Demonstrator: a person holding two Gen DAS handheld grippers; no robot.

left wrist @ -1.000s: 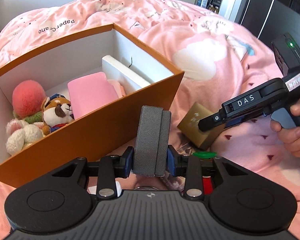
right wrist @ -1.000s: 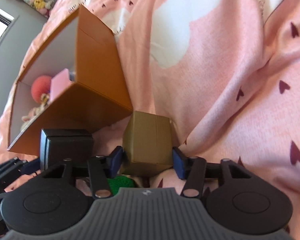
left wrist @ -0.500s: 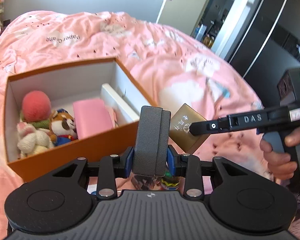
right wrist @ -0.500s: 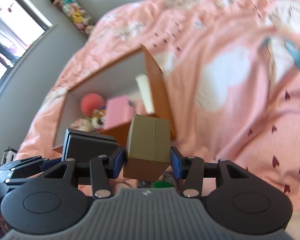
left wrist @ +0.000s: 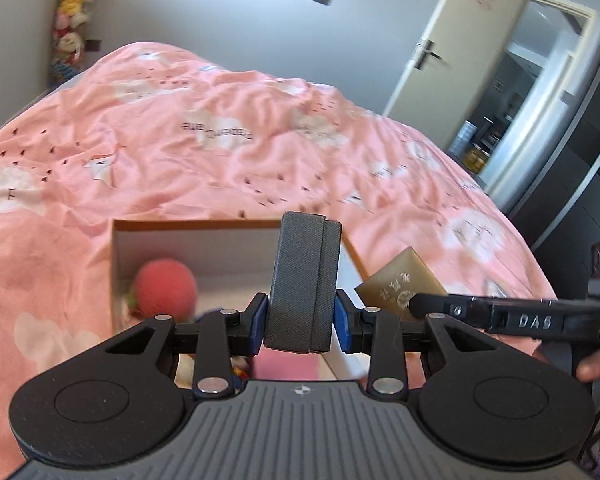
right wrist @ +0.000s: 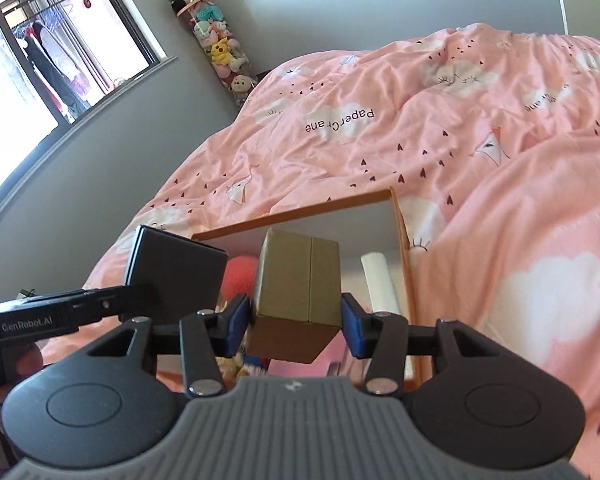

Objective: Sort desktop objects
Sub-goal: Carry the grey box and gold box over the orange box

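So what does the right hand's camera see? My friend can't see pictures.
The right gripper holds a gold box above an open orange box on a pink bed cover. Beside it, the left gripper holds a dark grey box.

The orange box (right wrist: 402, 240) is open at the top; access is from above only, since its walls close all four sides. Inside, the red plush ball (left wrist: 162, 290) fills the far left corner, with soft toys (right wrist: 236, 362) near it. The pink item (left wrist: 288, 368) takes the middle floor. The white slab (right wrist: 378, 280) stands along the right wall. The far middle floor beside the ball shows bare white. Over the opening, the grey case (left wrist: 304, 280) and the gold box (right wrist: 296, 296) hang side by side, close together. Around the orange box, the pink duvet (right wrist: 500, 160) lies rumpled but unoccupied.
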